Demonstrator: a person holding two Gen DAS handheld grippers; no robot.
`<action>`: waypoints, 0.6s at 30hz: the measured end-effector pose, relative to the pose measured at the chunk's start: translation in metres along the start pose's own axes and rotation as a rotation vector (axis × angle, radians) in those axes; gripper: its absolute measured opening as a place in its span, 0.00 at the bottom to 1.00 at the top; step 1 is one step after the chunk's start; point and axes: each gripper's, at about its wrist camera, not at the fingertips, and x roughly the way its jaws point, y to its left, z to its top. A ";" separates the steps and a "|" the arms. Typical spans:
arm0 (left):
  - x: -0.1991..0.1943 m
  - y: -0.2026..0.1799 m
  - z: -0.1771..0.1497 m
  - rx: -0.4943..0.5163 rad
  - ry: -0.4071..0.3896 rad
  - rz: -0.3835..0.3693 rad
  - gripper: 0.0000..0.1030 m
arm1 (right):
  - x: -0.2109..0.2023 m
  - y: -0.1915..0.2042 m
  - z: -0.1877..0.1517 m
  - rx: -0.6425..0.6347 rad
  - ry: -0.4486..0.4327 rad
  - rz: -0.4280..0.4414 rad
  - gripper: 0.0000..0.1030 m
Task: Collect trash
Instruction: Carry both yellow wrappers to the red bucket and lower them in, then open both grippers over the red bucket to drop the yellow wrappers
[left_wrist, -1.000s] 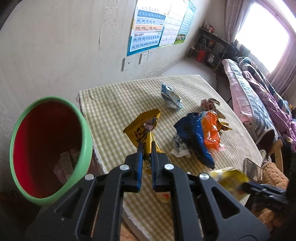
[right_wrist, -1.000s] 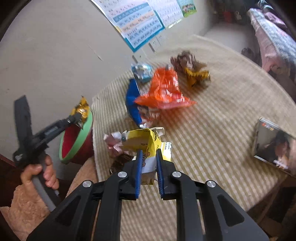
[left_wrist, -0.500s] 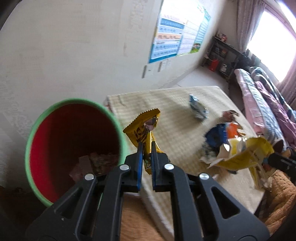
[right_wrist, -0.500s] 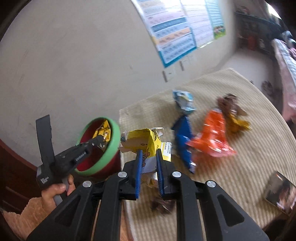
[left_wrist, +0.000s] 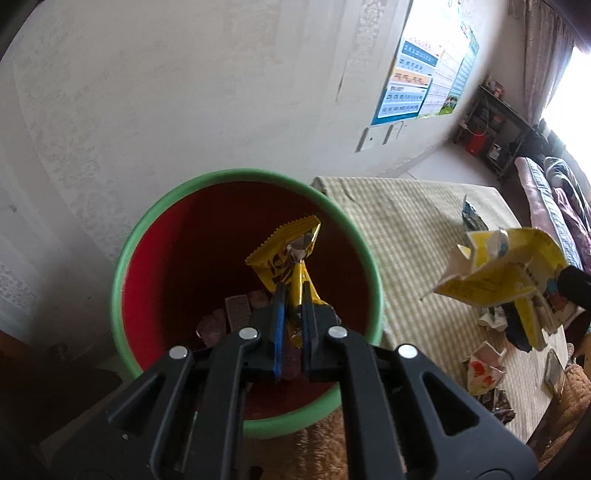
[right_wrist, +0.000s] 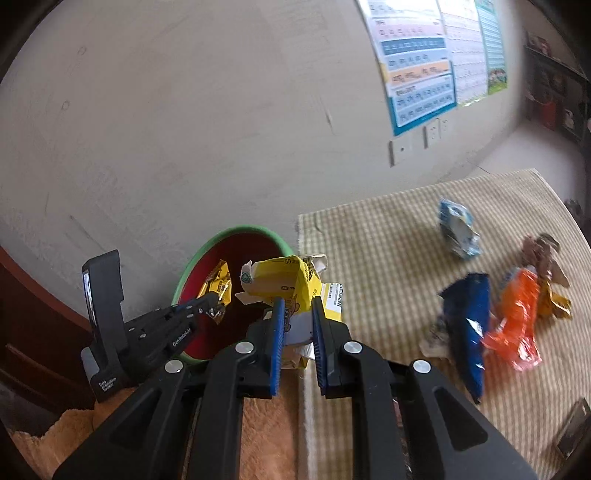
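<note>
Hovering your left gripper (left_wrist: 291, 291) over the bin (left_wrist: 155, 221), pinching the gold wrapper (left_wrist: 284, 251) above its mouth: open straight down, then swing your right gripper (right_wrist: 297, 310), clamped on the yellow carton (right_wrist: 284, 280), past the rim before releasing

Bin mouth: the bin (left_wrist: 125, 258) opens upward, wrappers low inside.
Beside bin: wall behind, counter (right_wrist: 388, 236) edge just right.
Counter: wrappers (right_wrist: 465, 325) scattered right.

Pale bumpy wall (left_wrist: 184, 92), bright chart poster (right_wrist: 421, 74) stuck on it, white light switches (right_wrist: 402, 149) below, sunny window (left_wrist: 570, 85), dark shelf (left_wrist: 491, 129) in the corner
</note>
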 end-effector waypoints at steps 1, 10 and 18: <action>0.000 0.002 0.000 -0.002 -0.002 0.001 0.07 | 0.004 0.001 0.002 -0.003 0.004 0.004 0.14; 0.004 0.017 -0.003 -0.016 0.013 0.012 0.07 | 0.030 0.013 0.011 -0.001 0.031 0.035 0.14; 0.010 0.035 -0.008 -0.049 0.040 0.020 0.07 | 0.053 0.038 0.020 -0.053 0.052 0.047 0.14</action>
